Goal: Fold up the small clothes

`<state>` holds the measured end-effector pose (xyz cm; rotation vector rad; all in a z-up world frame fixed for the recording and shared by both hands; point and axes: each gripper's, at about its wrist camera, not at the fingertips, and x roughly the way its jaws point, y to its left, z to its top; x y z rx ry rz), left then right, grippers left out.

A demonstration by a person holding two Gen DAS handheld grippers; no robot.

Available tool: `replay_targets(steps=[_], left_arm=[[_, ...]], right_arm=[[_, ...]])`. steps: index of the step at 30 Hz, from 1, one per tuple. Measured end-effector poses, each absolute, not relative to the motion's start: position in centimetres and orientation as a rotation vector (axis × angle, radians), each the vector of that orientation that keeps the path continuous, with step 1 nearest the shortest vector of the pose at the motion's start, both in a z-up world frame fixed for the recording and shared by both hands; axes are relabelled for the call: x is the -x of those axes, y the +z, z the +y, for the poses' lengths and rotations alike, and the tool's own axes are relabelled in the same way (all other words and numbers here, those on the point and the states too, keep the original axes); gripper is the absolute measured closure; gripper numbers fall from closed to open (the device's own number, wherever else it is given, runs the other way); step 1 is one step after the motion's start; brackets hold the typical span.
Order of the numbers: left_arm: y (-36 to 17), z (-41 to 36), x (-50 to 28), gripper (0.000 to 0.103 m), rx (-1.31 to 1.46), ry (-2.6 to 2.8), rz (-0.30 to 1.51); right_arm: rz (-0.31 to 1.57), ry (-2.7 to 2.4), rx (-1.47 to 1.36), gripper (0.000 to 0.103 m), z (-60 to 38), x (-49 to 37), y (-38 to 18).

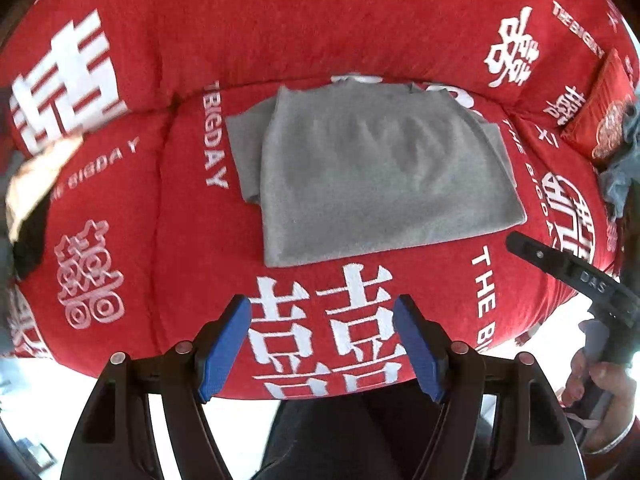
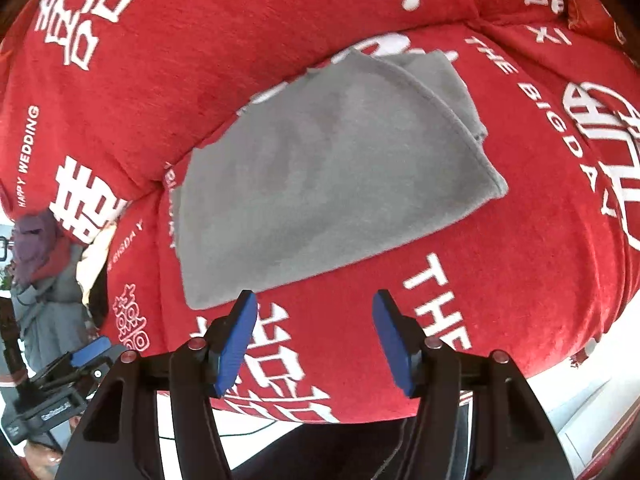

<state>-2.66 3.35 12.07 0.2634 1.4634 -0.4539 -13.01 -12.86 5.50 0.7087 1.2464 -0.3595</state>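
A grey garment lies folded flat on the seat of a red sofa printed with white characters. A sleeve part sticks out at its left side. It also shows in the right wrist view. My left gripper is open and empty, above the sofa's front edge, short of the garment's near hem. My right gripper is open and empty, its left fingertip just at the garment's near corner. The right gripper's body also shows at the right in the left wrist view.
A red cushion and a bluish cloth lie at the sofa's right end. A pile of clothes sits at the left end; it also shows in the right wrist view. The sofa back rises behind the garment. White floor lies below.
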Motion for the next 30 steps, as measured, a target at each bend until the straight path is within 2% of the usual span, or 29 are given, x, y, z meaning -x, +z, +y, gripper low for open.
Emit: replay_targets(steps=[2,17,30], left_arm=[[12.7,3.2,2.7,0.029,-0.302,-0.461,1.448],[14.1,2.3,4.6,0.029,-0.446,-0.556,1.393],[13.9,0.8,4.9,0.029,-0.400,-0.555,1.408]], right_arm=[[1.231,-0.371,-0.699,0.036,-12.2,12.7,5.9],[1.114,-0.410,-0.757,0.035,-8.7,13.0,6.1],[1.115,-0.434,-0.588,0.036,-7.5,11.6,8.7]])
